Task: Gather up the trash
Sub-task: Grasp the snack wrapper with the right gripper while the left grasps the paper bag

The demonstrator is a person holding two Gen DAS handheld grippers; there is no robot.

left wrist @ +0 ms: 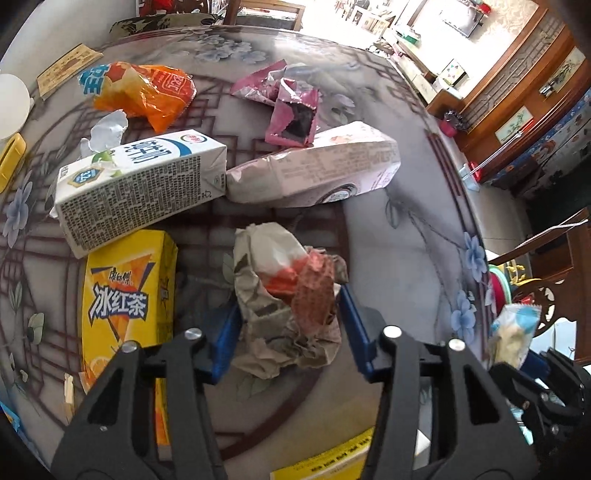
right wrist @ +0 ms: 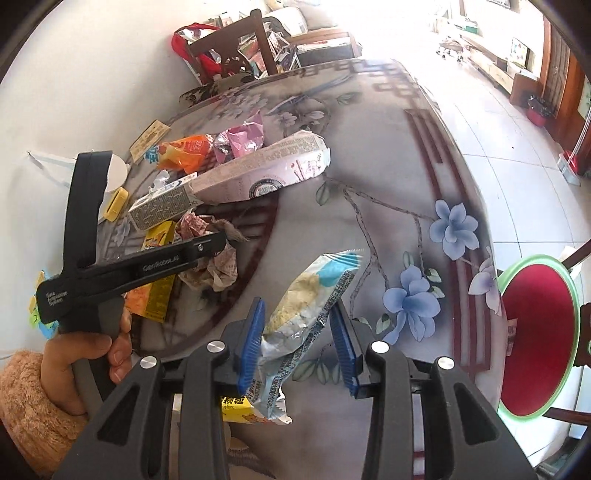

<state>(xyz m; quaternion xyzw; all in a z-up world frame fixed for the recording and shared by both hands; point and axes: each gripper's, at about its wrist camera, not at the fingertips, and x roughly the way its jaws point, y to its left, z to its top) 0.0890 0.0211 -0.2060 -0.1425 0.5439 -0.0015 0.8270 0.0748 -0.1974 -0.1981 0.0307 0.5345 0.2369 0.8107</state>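
A floral table (left wrist: 406, 236) carries scattered litter. The left gripper (left wrist: 291, 325), jaws apart, straddles a crumpled wrapper (left wrist: 284, 295) lying dead ahead between its fingers. The right gripper (right wrist: 297, 343) grips a snack packet (right wrist: 306, 306), standing lengthwise.

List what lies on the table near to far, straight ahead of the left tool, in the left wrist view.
Left tool → crumpled paper wrapper → pink carton → torn pink wrapper → far table edge.
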